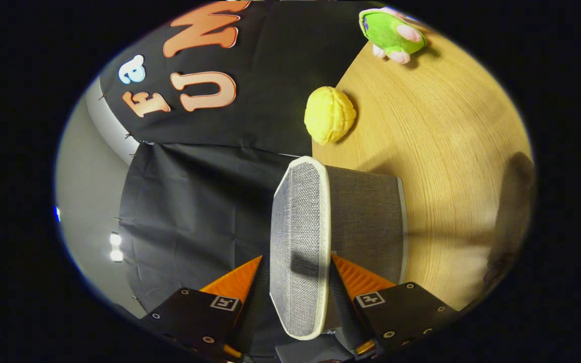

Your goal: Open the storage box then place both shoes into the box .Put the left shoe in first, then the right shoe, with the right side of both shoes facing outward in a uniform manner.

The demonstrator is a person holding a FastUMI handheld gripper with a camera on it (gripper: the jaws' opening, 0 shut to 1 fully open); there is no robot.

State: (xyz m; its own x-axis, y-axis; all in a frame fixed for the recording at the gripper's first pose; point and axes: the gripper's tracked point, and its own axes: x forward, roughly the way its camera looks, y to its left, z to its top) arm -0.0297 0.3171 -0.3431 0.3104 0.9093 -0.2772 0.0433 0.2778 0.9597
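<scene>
The grey fabric storage box (368, 222) stands on the wooden table (447, 136), which appears rolled sideways in this view. Its lid (300, 201), grey weave with a white rim, is seen edge-on and stands away from the box body. My gripper (297, 257) has the lid's rim between its two fingertips, one finger (237, 280) on the outer face and the other finger (356, 277) on the inner side, shut on it. A dark blurred shape (515, 212) lies on the table beyond the box; I cannot tell what it is.
A yellow knobbly plush ball (330, 115) sits on the table near its edge, just past the box. A green and pink plush toy (392, 31) lies farther along the table. Black booth cloth (194, 212) hangs behind the lid.
</scene>
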